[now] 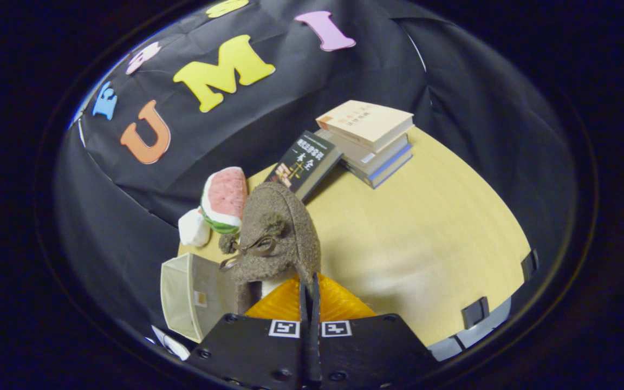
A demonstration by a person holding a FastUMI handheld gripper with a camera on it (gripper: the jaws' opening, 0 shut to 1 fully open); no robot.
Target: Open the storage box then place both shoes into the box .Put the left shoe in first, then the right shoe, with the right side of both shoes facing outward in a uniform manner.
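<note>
We see the gripper [310,287] w/ fingers drawn nearly together, pinching the rim of a brown fuzzy shoe [277,238] that hangs up ahead of them; toe end points away, small bow on its front. Both fingers press the shoe edge, only a thin slit between them. Storage box [190,295], pale, sits just left of the fingers and partly under the shoe, open side toward us. Beyond the shoe: watermelon-slice toy [226,199] and a white lump [193,228] at the table [426,238] edge. Farther back, a dark book [305,162] leans against a stack of books [370,141].
</note>
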